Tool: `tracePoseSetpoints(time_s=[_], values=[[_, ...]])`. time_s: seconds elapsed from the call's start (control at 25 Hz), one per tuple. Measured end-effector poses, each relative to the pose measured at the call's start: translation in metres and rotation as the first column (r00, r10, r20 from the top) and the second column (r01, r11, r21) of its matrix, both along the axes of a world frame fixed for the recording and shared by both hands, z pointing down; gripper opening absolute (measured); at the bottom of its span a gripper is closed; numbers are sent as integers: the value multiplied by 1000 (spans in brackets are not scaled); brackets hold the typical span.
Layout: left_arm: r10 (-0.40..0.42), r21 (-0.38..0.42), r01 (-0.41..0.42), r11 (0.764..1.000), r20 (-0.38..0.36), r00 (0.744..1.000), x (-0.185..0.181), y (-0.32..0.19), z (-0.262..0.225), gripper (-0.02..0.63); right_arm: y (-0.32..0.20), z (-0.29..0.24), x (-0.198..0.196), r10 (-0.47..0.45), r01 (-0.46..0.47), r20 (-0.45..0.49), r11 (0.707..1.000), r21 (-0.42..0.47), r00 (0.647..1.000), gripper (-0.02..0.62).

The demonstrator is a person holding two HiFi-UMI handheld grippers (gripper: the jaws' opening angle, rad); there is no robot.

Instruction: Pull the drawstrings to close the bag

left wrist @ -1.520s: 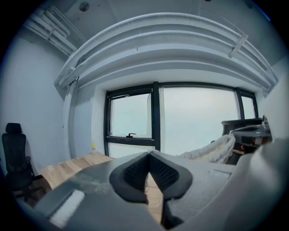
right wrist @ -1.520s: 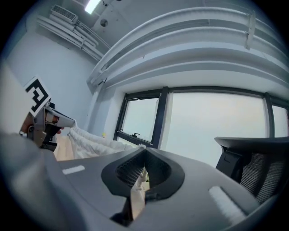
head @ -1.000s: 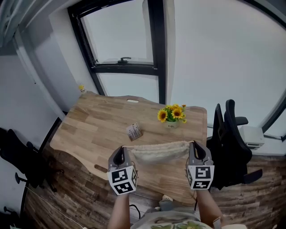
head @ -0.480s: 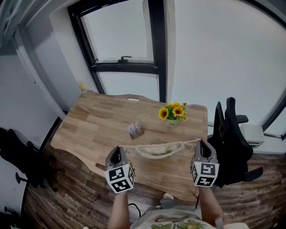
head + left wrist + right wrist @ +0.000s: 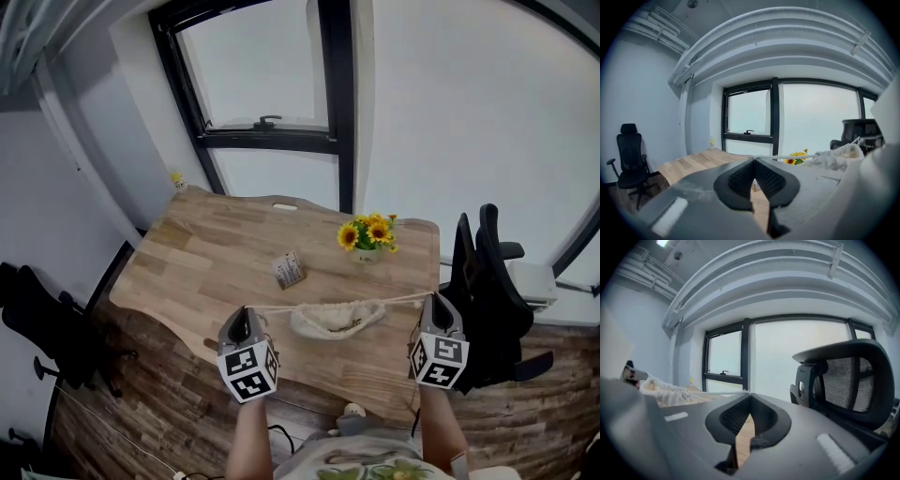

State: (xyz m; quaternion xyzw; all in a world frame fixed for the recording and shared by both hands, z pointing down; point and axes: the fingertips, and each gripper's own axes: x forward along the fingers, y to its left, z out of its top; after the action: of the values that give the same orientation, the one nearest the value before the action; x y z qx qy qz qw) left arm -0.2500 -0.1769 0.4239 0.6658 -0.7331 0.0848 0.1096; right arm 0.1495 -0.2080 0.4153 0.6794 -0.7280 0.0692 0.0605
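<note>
Head view: high above the table [image 5: 197, 253], steeply down. Gripper views: low at its near edge, facing the window [image 5: 749, 115], common to all three.

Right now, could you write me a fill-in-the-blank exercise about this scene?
Under the cloth bag is a ___ table.
The left gripper and the right gripper are not open but ___, each on a drawstring.
In the head view, the small packet lies ___ of the sunflowers.
Missing words: wooden; shut; left.
</note>
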Motion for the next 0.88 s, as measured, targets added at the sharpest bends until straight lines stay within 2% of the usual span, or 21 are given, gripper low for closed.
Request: tracePoseSetpoints(time_s=[0.12,0.68,0.88], values=[[-13,-8,13,1000,0,1000,-3,2,3,6,-3,5,12,39,-38,71,999,-11,997,5],[-44,-4,44,999,-2,999,-18,7,1,8,-3,2,45,112,-115,129,993,14,985,5],[-65,-4,64,998,-21,998,-24,7,-1,9,-5,5,53,132,-138,205,990,12,970,5]])
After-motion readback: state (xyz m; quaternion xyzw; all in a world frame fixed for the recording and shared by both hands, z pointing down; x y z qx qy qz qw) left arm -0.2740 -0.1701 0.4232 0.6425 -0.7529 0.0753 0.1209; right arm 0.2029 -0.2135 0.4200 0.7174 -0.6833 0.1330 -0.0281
